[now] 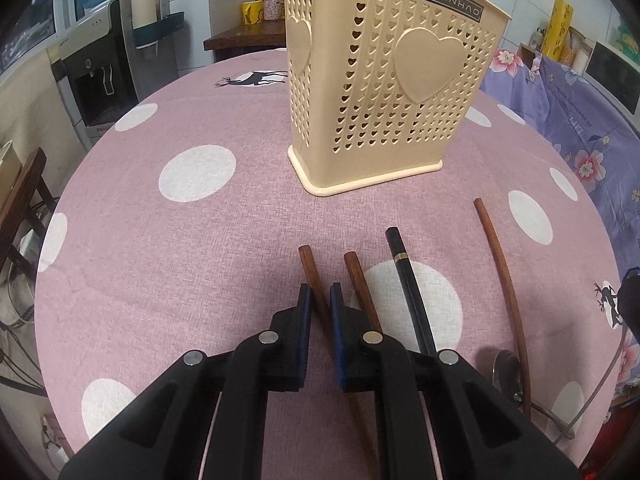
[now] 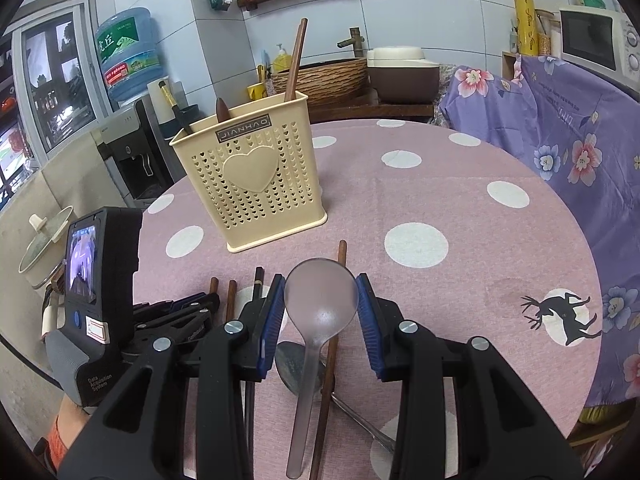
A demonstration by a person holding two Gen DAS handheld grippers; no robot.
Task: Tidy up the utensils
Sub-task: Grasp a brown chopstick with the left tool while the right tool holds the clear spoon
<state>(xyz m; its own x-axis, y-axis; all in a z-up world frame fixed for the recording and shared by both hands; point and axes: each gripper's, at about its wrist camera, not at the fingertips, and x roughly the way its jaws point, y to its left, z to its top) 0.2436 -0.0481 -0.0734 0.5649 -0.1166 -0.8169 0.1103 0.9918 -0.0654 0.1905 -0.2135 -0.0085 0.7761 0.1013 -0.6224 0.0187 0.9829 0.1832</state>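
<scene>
A cream perforated utensil holder (image 1: 384, 80) stands on the pink dotted table; it also shows in the right wrist view (image 2: 256, 184) with several utensils standing in it. My left gripper (image 1: 320, 292) has its pads close around a brown chopstick (image 1: 310, 270) lying on the table. Beside it lie another brown chopstick (image 1: 358, 276), a black chopstick (image 1: 404, 264) and a long brown chopstick (image 1: 502, 272). My right gripper (image 2: 320, 292) is open around the bowl of a translucent plastic spoon (image 2: 320, 300), which lies over a brown chopstick (image 2: 341, 252) and a metal spoon (image 2: 292, 364).
The round table (image 2: 460, 192) has a pink cloth with white dots. A purple floral cloth (image 2: 580, 120) hangs at the right edge. A water dispenser (image 1: 96, 68) stands at the left. The left hand-held unit (image 2: 100, 272) is just left of my right gripper.
</scene>
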